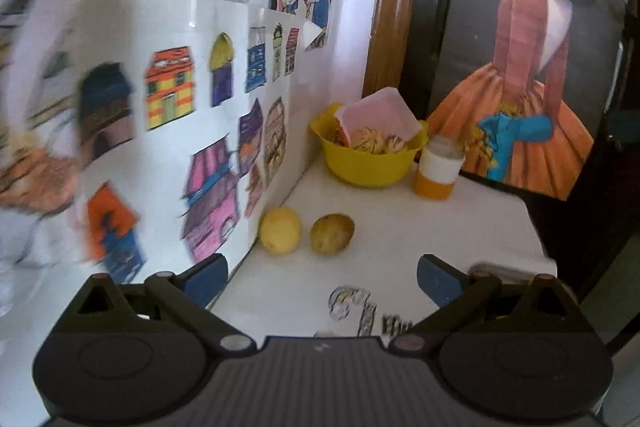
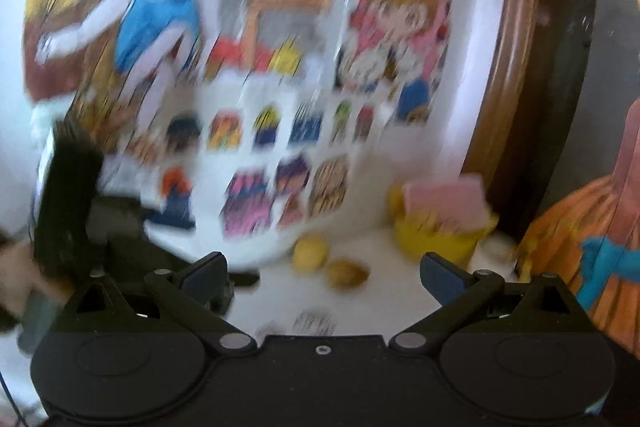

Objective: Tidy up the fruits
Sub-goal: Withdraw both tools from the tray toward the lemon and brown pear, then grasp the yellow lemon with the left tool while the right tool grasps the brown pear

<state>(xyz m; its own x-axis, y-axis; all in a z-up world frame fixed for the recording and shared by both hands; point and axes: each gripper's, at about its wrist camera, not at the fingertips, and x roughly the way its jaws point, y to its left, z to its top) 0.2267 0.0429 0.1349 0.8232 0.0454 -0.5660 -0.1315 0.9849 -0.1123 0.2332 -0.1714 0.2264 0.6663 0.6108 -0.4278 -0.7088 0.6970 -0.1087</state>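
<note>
Left gripper (image 1: pixel 322 277) jaws spread wide, nothing between them, held level over the near part of the white table (image 1: pixel 460 227), aimed toward the back corner. Right gripper (image 2: pixel 323 277) also wide apart and empty, same heading; its view is badly motion-blurred. In the right wrist view a dark blurred shape at lower left looks like the other gripper body, can't confirm.

Fruits: yellow lemon-like fruit (image 1: pixel 280 230) sits on the table right against the sticker-covered white wall (image 1: pixel 160 27). Brownish-yellow fruit (image 1: pixel 332 233) just beside it on its right, small gap between them. Both ahead of the left gripper, apart from its fingers. Same pair in the right view, lemon-like fruit (image 2: pixel 309 253) and brownish one (image 2: pixel 346 274), blurred.

Yellow bowl (image 1: pixel 368 167) at the back corner, holds a few striped pale round items, type unclear. Pink lid (image 1: pixel 376 115) rests tilted in the bowl. Orange-and-white jar (image 1: pixel 438 169) upright, just right of the bowl, about touching. Poster of a figure in an orange dress (image 1: pixel 520 107) stands behind.
</note>
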